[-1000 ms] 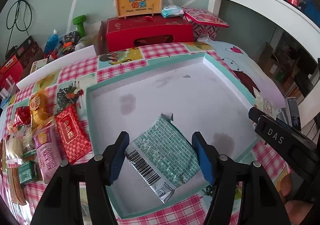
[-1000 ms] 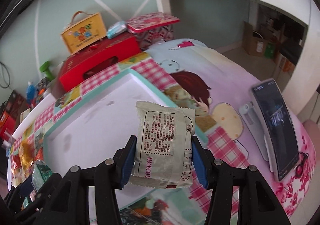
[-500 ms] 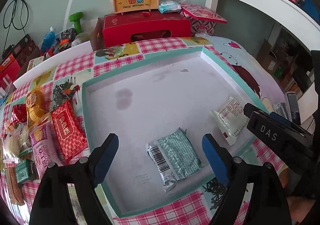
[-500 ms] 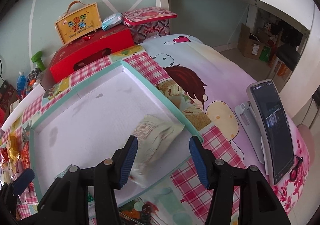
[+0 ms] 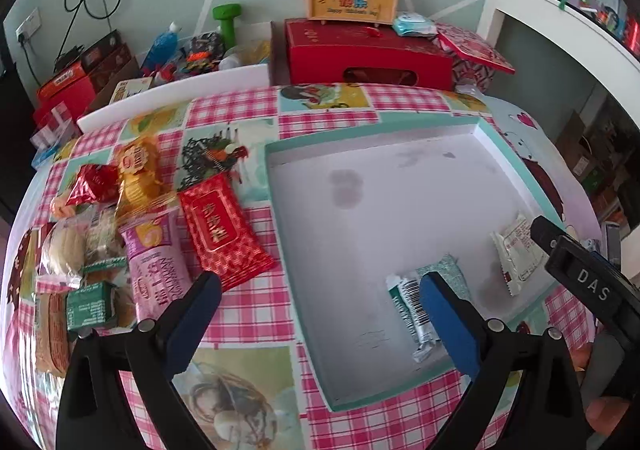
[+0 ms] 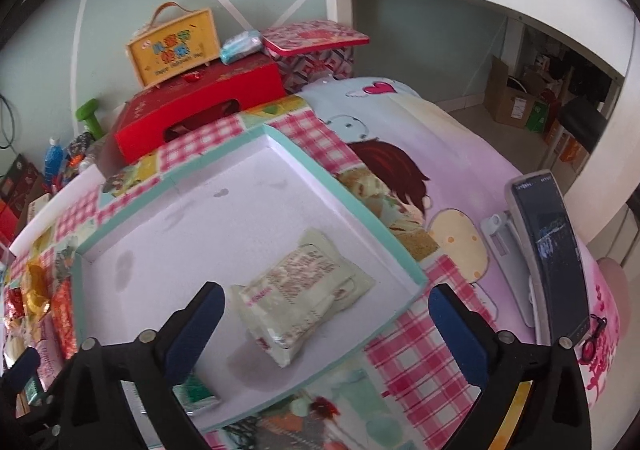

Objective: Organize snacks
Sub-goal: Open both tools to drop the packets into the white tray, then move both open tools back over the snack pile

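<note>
Checked tablecloth carries the white tray [image 5: 304,250], holding two sorted packets; both grippers [image 5: 320,306] [image 6: 326,314] gape wide, empty, freed for the pile left of it.

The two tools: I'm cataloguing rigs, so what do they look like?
Both tools match. The left tool and the right tool each have two black angular plastic arms with silver screw heads, ending in flat blue pads. In the left wrist view, the right tool's black body carries white "DAS" lettering. No cables or sleeves show.
</note>
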{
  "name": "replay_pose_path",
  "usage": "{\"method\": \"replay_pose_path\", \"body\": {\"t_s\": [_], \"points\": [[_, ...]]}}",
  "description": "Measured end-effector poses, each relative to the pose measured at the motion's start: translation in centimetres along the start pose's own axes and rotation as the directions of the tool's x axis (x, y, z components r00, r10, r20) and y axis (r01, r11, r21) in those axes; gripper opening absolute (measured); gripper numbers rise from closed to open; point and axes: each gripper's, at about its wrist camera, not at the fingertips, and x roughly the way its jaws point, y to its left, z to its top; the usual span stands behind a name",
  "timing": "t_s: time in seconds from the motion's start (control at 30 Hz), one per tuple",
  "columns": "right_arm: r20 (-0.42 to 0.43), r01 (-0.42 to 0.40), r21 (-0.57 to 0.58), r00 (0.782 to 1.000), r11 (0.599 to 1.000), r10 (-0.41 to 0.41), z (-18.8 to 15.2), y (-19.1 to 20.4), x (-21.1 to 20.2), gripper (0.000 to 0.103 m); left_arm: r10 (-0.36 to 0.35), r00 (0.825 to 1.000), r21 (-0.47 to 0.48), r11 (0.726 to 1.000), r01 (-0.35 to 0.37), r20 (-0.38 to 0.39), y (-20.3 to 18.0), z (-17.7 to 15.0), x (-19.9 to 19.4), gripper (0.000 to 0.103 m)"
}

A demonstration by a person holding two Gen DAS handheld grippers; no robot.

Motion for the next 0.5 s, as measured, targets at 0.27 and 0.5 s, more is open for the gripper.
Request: {"method": "replay_pose_path", "body": {"t_s": [0.27, 0.5], "points": [[0.04, -0.119, -0.05, 0.992, 0.992, 0.121, -0.4, 4.4, -1.7, 0.103, 0.095, 0.995, -0.16, 0.982, -0.096, -0.016, 7.5, 0.5, -1.0, 0.099], [0.002, -0.168, -0.108, 0.986, 0.98, 0.169, -1.6, 8.4, -1.6, 0.103, 0.117, 0.992, -0.241, 0.963, -0.125, -0.048, 13.6, 0.2, -1.8, 0.099]]}}
